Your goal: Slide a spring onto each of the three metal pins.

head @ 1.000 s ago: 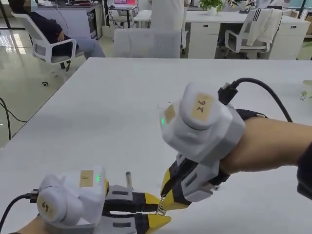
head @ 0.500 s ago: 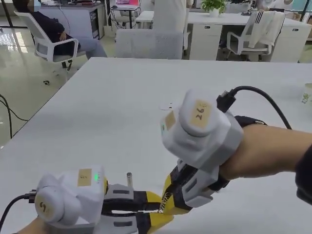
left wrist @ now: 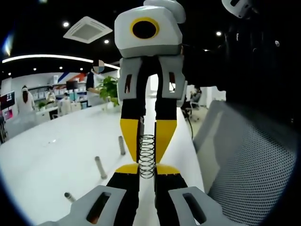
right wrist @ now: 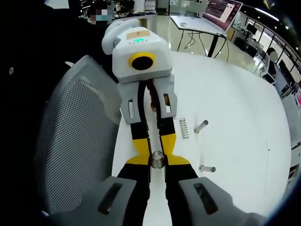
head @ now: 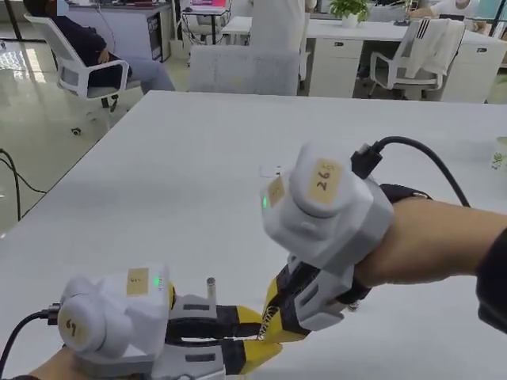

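A small coil spring [left wrist: 147,155] bridges the tips of both grippers. In the left gripper view its near end sits between my left gripper's [left wrist: 147,170] yellow tips, and its far end is between the right gripper's tips coming from above. The right gripper view looks at the spring [right wrist: 157,160] end-on between my right gripper's [right wrist: 157,161] tips. Both grippers are shut on it. In the head view the left gripper [head: 260,340] and right gripper [head: 271,323] meet tip to tip at the table's near edge. Three short metal pins [left wrist: 99,167] stand on the white table; one pin [head: 211,286] is just behind the left gripper.
A second spring [right wrist: 184,128] lies loose on the white table [head: 198,158] beside a pin [right wrist: 201,125]. A grey mesh chair back [left wrist: 249,165] is close to the table's near edge. Office chairs and desks [head: 348,55] stand beyond the far edge.
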{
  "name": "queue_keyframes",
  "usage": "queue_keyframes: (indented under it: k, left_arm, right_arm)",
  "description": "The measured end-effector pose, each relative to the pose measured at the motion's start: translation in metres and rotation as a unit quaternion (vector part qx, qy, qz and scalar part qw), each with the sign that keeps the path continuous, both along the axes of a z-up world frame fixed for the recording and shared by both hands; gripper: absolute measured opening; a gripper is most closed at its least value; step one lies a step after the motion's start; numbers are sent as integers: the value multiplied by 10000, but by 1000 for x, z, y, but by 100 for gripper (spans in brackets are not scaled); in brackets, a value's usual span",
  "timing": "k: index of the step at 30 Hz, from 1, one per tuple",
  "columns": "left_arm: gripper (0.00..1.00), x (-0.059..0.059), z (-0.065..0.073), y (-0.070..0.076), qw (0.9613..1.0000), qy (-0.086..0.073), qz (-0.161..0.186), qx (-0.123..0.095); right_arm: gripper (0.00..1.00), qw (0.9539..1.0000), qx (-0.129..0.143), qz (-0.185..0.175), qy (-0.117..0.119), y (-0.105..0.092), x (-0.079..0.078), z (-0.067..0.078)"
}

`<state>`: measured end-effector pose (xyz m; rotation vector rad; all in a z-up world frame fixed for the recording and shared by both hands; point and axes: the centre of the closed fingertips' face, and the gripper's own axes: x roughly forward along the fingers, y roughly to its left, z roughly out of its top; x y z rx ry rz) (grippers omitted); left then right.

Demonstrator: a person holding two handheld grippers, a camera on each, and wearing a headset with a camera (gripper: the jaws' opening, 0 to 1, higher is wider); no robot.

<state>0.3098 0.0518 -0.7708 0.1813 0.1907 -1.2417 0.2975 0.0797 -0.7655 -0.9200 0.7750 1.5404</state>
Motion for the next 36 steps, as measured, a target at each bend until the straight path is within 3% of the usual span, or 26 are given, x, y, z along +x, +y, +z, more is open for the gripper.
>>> queue_keyframes:
  k: [8,16,36]
  left_arm:
    - [15,0,-7,8,9998,165,143,18]
    - [25,-1,-16,25,9986,343,402,-44]
    - [39,4,-23,71,9912,494,1209,-227]
  right_arm:
    - [8,10000,-58,-38,-30,-4,5,-1]
    - [8,9998,-101,-128,-67,-12,13,-1]
    - [8,9986,-196,-436,-240,-34,40,8]
